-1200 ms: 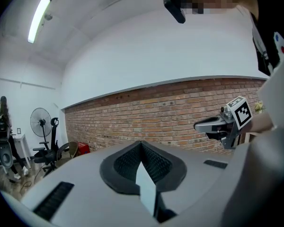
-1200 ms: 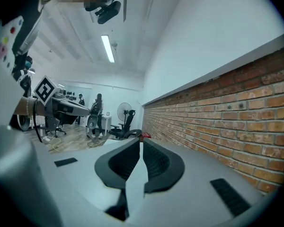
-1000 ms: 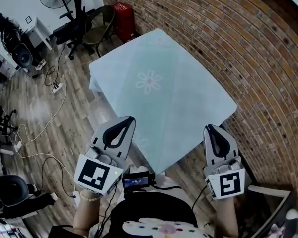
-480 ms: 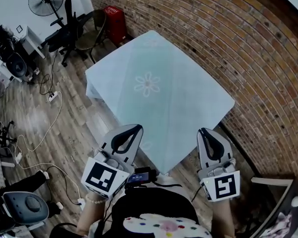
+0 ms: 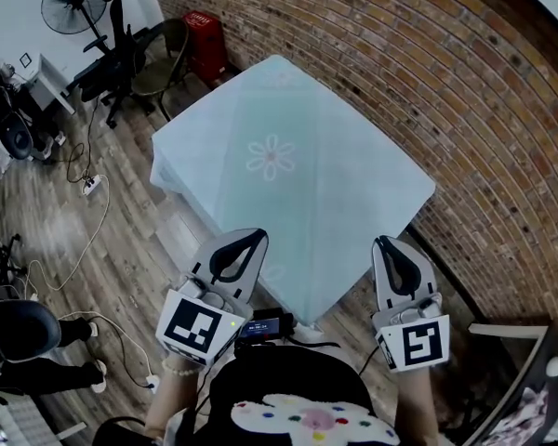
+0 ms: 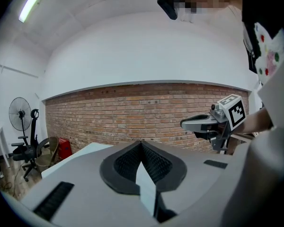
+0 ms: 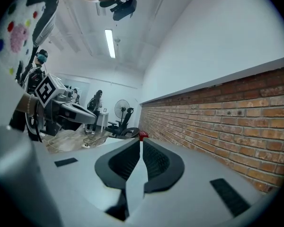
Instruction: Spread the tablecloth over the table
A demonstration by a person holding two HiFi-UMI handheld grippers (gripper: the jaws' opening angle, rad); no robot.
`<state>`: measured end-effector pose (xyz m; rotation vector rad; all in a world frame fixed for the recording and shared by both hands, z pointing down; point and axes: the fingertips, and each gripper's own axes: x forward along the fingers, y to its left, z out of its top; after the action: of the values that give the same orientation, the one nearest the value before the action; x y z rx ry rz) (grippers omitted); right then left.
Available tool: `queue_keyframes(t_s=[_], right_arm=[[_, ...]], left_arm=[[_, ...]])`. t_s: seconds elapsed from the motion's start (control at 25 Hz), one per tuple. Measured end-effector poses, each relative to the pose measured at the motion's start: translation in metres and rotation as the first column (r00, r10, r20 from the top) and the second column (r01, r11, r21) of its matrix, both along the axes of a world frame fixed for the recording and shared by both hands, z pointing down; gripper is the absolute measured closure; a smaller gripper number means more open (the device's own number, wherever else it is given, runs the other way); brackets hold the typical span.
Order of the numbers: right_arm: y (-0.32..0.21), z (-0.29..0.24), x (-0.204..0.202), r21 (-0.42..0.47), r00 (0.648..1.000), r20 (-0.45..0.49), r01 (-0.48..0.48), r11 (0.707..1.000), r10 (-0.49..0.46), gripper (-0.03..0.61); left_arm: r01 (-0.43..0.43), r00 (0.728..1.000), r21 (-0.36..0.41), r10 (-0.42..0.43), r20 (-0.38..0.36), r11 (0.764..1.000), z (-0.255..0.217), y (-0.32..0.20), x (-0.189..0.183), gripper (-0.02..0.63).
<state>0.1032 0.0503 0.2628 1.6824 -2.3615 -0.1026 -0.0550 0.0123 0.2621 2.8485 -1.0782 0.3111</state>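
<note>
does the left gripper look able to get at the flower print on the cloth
Probably not: the left gripper is shut on the near edge of the tablecloth, and the flower print lies well beyond its tips.

Tablecloth (image 5: 288, 184): centre. Wall (image 5: 465, 82): behind and right of it. Bin (image 5: 205, 45), chair (image 5: 167, 63): past far corner. Fan (image 5: 74, 3): further left. Cables (image 5: 79, 240): floor, left. Left tongs (image 5: 253, 237), right tongs (image 5: 384, 242): nearest (one at each near edge).
</note>
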Motion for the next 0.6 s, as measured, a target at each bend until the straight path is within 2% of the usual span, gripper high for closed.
queue_keyframes(t_s=[0.6], right_arm=[[-0.0029, -0.0061, 0.0018, 0.02, 0.999, 0.01, -0.038, 0.999, 0.038, 0.54]], left_arm=[[-0.006, 1.0, 0.025, 0.005, 0.018, 1.0, 0.0018, -0.0056, -0.0014, 0.598]])
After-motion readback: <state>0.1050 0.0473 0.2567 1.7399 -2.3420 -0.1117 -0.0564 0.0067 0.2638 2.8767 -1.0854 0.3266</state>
